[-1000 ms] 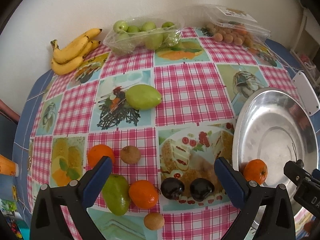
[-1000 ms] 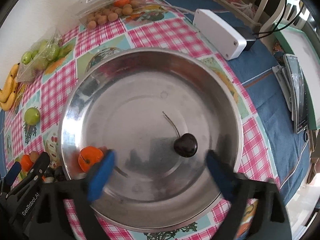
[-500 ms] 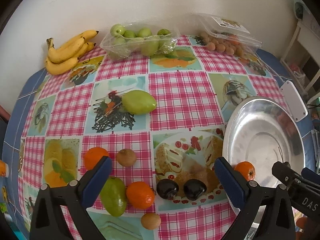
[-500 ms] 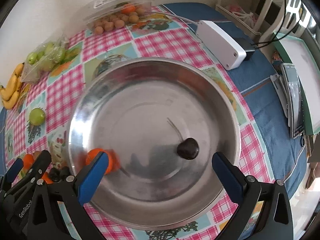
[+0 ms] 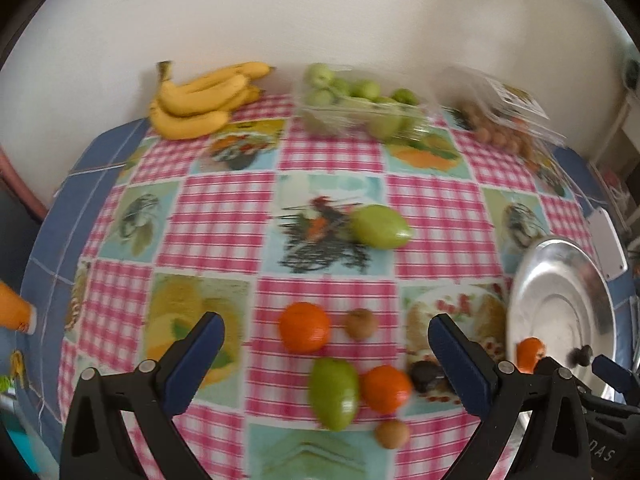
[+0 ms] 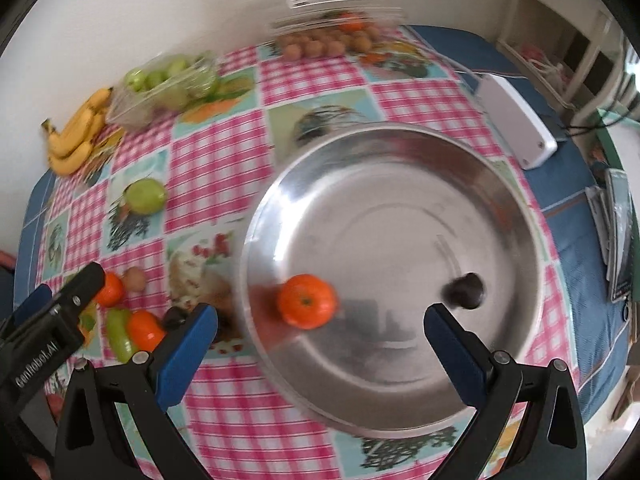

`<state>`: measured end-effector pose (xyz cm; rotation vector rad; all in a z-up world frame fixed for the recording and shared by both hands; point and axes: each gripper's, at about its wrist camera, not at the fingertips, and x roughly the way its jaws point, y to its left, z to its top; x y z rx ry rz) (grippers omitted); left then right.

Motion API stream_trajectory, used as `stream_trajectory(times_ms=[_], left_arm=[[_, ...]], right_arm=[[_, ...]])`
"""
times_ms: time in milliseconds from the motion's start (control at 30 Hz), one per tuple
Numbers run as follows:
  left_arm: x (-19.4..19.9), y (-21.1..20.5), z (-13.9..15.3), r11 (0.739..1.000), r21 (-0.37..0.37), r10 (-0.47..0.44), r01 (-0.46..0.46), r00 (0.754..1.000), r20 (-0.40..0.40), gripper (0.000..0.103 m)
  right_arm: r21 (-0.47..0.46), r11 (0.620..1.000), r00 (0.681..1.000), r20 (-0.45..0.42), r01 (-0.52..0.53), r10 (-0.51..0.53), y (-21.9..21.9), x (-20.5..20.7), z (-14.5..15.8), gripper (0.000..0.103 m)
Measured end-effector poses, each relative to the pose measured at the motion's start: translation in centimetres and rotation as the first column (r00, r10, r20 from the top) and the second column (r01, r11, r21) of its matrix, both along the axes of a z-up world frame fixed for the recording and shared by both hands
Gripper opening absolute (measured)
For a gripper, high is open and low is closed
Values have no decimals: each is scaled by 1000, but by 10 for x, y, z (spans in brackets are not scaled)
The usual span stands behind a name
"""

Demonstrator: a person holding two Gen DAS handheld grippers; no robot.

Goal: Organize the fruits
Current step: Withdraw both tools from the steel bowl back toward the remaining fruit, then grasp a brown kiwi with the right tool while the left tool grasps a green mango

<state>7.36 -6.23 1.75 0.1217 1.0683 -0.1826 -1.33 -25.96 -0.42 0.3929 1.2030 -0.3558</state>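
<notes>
On the desk [image 5: 224, 208] in the left wrist view, loose fruit lies just ahead of the left tool [image 5: 326, 340], whose jaws stand wide apart and hold nothing: an orange [image 5: 305, 332] and a small brown fruit [image 5: 361, 323] sit between the fingers, with a green fruit [image 5: 334, 393], a second orange [image 5: 386, 390] and a dark plum [image 5: 425, 376] nearer and to the right. The green fruit's long axis runs roughly along the tool's line of sight. Another green fruit [image 5: 380, 226] lies farther off, mid-desk, and the bowl [image 5: 560, 272] sits to the right. In the right wrist view, the right tool [image 6: 321, 332] is released and empty too, above the bowl's [image 6: 400, 152] near rim; inside lie an orange [image 6: 307, 300], between the fingers, and a dark fruit [image 6: 464, 290] just ahead of the right finger. The loose cluster [image 6: 132, 326] lies left of the bowl, beside the left tool, so the left hand looks nearer for the next pick.
</notes>
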Motion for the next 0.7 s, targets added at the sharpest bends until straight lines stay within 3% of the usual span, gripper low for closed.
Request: stream_trajectory(times_ms=[367,700], left_arm=[[8,78,-6,986,-4,169,-169,985,-32,103],[5,103,-16,979,-23,199,-201,977,-72,103]], right_arm=[[24,992,992,-4,-123,123,61,22,0,103],[58,975,976,-27,-216,218,112,40,-12,103]])
